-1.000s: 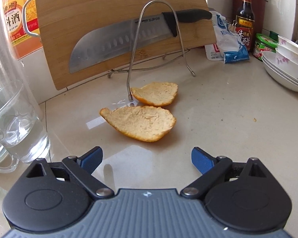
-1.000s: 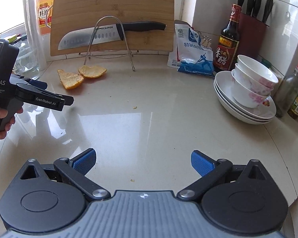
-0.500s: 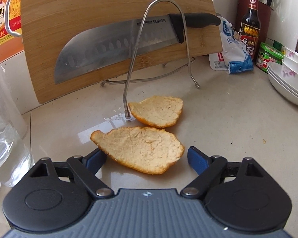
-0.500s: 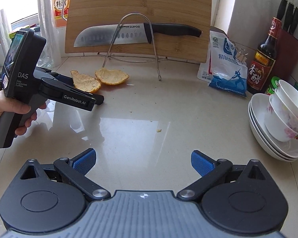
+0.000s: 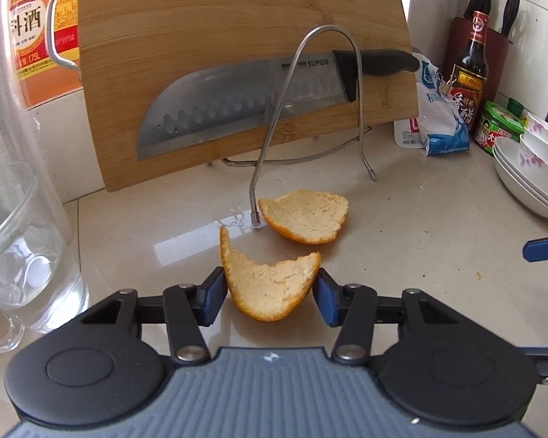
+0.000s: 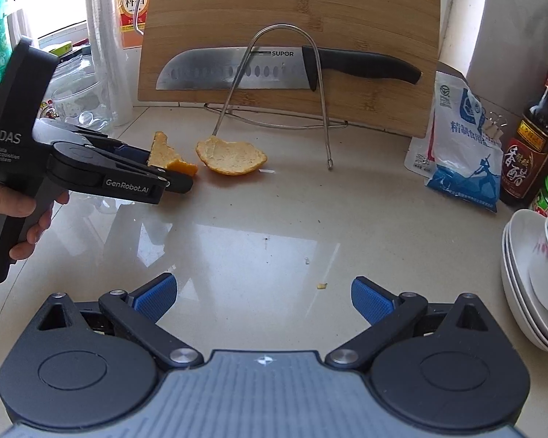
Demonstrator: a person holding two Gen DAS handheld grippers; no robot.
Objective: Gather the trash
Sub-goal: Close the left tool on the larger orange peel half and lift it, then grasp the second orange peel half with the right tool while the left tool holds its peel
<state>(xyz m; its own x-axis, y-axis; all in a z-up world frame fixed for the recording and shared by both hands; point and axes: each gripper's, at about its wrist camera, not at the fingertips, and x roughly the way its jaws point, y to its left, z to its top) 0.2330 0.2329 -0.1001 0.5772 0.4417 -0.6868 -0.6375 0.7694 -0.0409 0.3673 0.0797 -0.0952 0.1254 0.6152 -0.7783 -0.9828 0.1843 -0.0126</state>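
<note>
Two orange peel pieces lie on the pale counter. My left gripper (image 5: 270, 292) is shut on the near peel (image 5: 266, 284), which is bent up into a cup between the blue pads; this also shows in the right wrist view, where the peel (image 6: 164, 157) sticks up from the left gripper (image 6: 171, 171). The second peel (image 5: 305, 217) lies flat just beyond, by the foot of the wire rack (image 5: 254, 215); in the right wrist view it (image 6: 232, 155) lies right of the held piece. My right gripper (image 6: 263, 295) is open and empty above the counter, nearer than both peels.
A bamboo cutting board (image 5: 237, 54) and a knife (image 5: 244, 109) lean in the wire rack at the back. A glass (image 5: 22, 248) stands left. A salt bag (image 6: 464, 146), sauce bottle (image 6: 533, 138) and stacked bowls (image 6: 533, 273) are on the right. Small crumbs (image 6: 321, 285) lie on the counter.
My left gripper moved forward around the near peel and closed on it, folding it upward. The right gripper moved closer toward the peels and stayed open.
</note>
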